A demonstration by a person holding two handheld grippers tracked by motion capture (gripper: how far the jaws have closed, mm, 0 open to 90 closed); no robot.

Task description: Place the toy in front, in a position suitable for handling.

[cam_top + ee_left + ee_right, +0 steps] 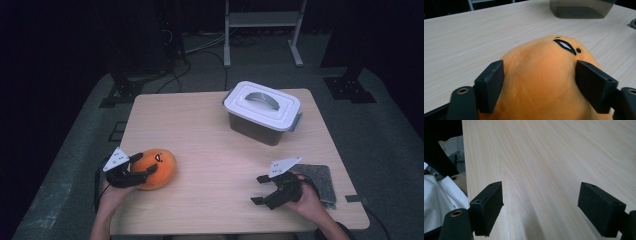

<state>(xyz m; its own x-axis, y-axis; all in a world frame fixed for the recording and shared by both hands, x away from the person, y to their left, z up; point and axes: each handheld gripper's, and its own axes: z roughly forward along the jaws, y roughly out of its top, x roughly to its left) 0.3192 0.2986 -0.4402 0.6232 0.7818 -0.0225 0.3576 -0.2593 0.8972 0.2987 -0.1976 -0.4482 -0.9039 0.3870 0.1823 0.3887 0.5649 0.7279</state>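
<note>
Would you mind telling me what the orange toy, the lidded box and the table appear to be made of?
Orange plush toy: soft, matte fabric with a fine nap, probably stuffed; it bulges between the left gripper's pads.
Lidded box: likely plastic; smooth white lid with a moulded handle, and a dark, see-through body.
Table: pale wood-grain top, matte; whether laminate or solid wood cannot be told.
</note>
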